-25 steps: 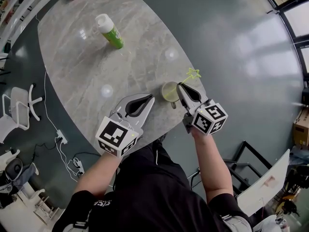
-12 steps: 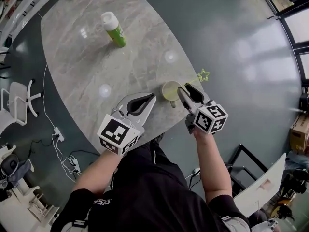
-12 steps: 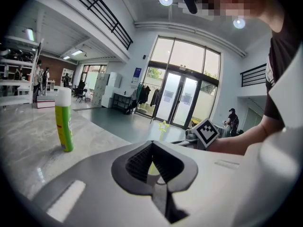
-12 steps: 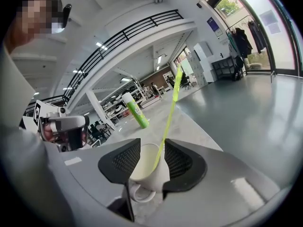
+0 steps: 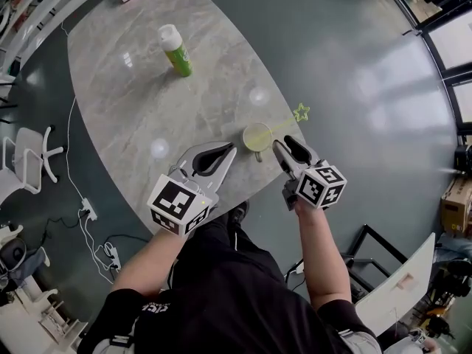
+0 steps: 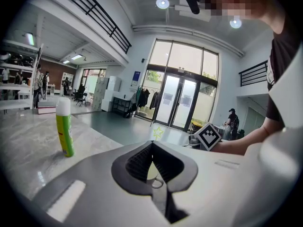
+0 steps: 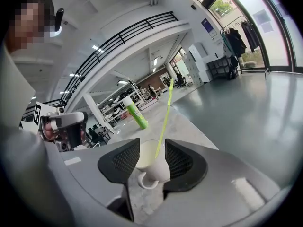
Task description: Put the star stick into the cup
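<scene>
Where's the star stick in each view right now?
Head view: the star stick sits centre-right, leaning right out of the cup near the table edge.
Left gripper view: only its star shows, at centre, against the floor.
Right gripper view: the thin stick rises from the cup at centre.
Shared landmark: the green bottle, at left and left of the stick.

The cup stands on the tabletop close to its near right edge. The star stick stands in it, leaning right, its star over that edge. The bottle stands upright well behind and to the left. The right hand-held gripper is just right of the cup, jaws opening, nothing between them; the left hand-held gripper is near its left
</scene>
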A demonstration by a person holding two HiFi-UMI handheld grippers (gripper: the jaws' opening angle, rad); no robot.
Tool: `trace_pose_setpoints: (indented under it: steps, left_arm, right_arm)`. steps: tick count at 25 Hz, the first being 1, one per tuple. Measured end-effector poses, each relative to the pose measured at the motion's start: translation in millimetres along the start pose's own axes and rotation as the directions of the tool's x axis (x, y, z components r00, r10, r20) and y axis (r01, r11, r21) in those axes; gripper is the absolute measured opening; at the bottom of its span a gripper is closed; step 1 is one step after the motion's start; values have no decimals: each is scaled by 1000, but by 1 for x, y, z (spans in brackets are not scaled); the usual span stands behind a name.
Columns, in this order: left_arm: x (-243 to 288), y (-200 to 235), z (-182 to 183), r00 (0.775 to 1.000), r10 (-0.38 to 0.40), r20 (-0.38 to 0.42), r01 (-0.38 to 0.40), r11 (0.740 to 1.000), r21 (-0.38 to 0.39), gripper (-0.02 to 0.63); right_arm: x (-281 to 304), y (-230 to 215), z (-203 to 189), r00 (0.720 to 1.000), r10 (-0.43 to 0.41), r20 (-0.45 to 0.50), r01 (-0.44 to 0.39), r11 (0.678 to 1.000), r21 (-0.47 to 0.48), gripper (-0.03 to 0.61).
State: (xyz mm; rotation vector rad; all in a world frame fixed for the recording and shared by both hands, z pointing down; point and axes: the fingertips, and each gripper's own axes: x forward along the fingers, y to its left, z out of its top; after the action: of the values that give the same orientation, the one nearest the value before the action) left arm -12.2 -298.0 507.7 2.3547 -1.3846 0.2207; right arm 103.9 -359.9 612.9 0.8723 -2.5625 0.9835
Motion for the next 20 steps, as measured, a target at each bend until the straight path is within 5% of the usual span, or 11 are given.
trace_pose_setpoints:
  steps: [20]
  left_arm:
    - [-105, -71, 42, 994, 76, 77, -79, 996, 38, 3]
  right_arm:
    - [-126, 100, 27, 974, 133, 186, -118, 989, -91, 124]
